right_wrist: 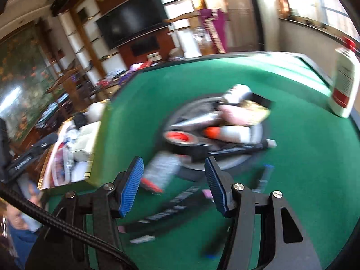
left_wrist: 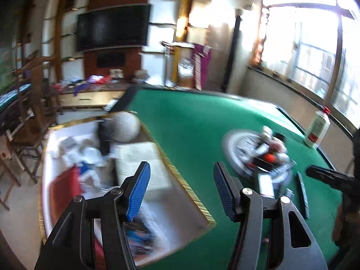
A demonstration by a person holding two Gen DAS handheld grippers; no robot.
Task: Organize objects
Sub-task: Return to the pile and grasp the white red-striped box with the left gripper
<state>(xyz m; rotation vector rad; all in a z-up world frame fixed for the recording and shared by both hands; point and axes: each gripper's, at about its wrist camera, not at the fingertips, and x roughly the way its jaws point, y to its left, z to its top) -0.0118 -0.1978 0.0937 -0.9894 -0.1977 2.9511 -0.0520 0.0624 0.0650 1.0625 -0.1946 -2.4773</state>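
both grippers, left gripper (left_wrist: pixel 181 189) and right gripper (right_wrist: pixel 174 183), hover with jaws released and empty above the green table (left_wrist: pixel 191 121); cluttered plate (right_wrist: pixel 254 157) probably awaits sorting into the box (left_wrist: pixel 180 204).

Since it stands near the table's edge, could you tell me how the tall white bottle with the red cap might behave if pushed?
The white bottle is tall and narrow, so a high push would probably tip it. Its smooth plastic looks slippery. How full it is cannot be told.
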